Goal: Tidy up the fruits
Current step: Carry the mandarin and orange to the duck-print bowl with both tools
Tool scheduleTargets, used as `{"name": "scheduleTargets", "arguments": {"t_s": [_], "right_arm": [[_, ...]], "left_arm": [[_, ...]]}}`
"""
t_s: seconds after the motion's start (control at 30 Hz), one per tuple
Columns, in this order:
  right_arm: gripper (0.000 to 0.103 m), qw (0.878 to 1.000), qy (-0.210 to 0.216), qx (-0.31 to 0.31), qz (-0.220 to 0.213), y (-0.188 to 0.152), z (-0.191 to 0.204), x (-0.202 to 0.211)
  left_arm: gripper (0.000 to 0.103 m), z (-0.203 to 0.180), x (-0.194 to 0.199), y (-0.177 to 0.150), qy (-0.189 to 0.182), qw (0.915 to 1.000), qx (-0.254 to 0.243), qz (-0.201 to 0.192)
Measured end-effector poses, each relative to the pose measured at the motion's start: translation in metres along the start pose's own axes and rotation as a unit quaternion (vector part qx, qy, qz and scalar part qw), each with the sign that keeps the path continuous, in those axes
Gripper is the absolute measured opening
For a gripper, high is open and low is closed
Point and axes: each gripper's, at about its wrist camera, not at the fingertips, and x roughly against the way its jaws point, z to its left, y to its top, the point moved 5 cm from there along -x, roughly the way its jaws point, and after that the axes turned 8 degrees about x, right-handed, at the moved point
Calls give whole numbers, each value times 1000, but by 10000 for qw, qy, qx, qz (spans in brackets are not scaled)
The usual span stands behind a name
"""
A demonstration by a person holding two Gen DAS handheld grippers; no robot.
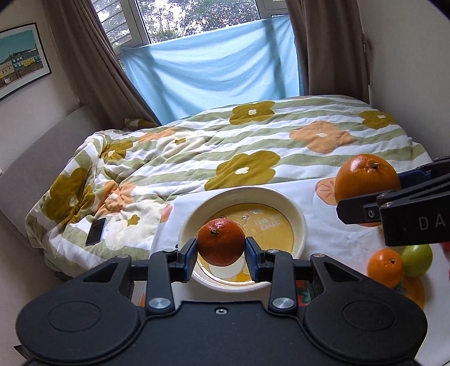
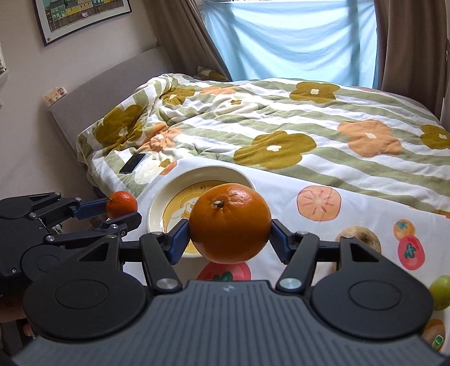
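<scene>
Above the bowl [image 1: 298,222], left claw [image 1: 220,250] grips a tangerine [image 1: 220,242]; right claw [image 2: 229,239] grips an orange [image 2: 229,222].

Soft daylight, sharp centre, strong fisheye bending at the edges.

Light enters from the window [image 1: 180,19] at the far end of the room, filtered through a pale blue sheet [image 1: 213,62] that glows evenly in both views. The bed quilt [image 1: 253,140] is bright and nearly shadowless, while the near gripper bodies read dark with faint sheen. A small highlight sits on the large orange [image 2: 229,222]. Curtains and walls curve toward the frame edges, and the corners fall to black. Fruit at the right margin of the left wrist view is slightly smeared.
</scene>
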Motion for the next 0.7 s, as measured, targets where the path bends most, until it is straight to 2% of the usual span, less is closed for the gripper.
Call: {"name": "scheduleTargets", "arguments": {"t_s": [0.37, 0.7], "right_arm": [[76, 9996, -248, -91, 62, 53, -2, -89], [76, 9984, -415, -215, 313, 65, -17, -152]], "left_arm": [[40, 28, -95, 35, -177, 9990, -227, 328], [40, 24, -159, 33, -477, 9949, -571, 680]]}}
